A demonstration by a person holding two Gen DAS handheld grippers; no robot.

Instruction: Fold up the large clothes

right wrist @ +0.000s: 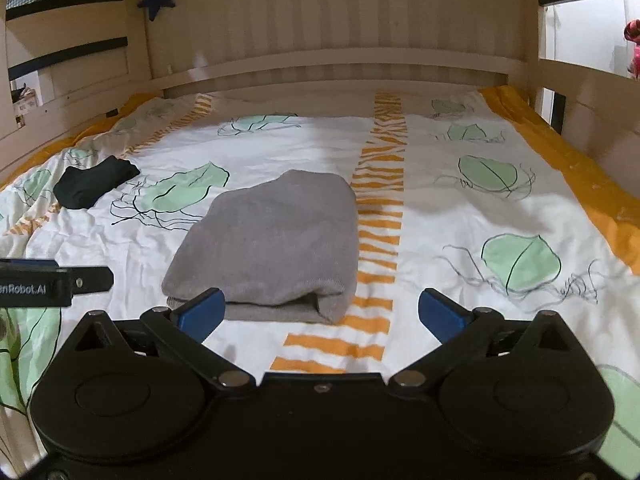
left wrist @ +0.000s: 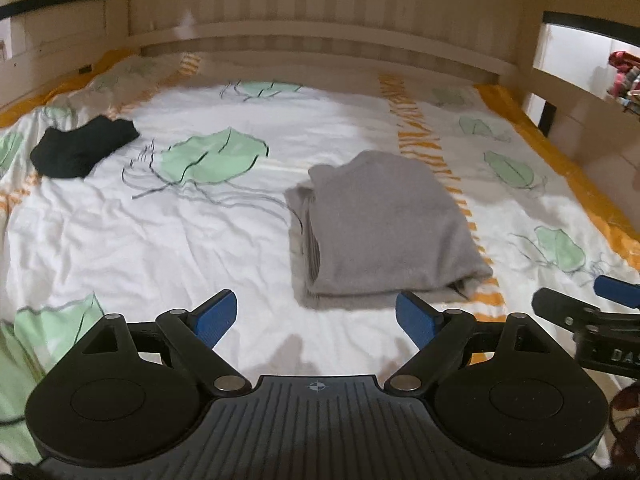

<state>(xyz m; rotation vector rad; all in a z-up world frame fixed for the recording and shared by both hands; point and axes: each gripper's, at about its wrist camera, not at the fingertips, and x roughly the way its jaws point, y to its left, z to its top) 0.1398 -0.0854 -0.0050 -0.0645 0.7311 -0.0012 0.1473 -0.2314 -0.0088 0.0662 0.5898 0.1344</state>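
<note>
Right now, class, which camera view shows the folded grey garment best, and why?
The right wrist view: the grey garment lies near centre, its whole top and the open near edge with its layers showing. The left wrist view shows it off to the right, with the stacked folds along its left side.

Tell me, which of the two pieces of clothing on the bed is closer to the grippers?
The folded grey garment, lying just in front of both open grippers, left and right. The small black garment lies far off to the left.

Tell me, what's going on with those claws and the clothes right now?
Left gripper and right gripper: fingers open, empty. Grey garment folded on the bedspread. Black garment lies far left, apart.
</note>
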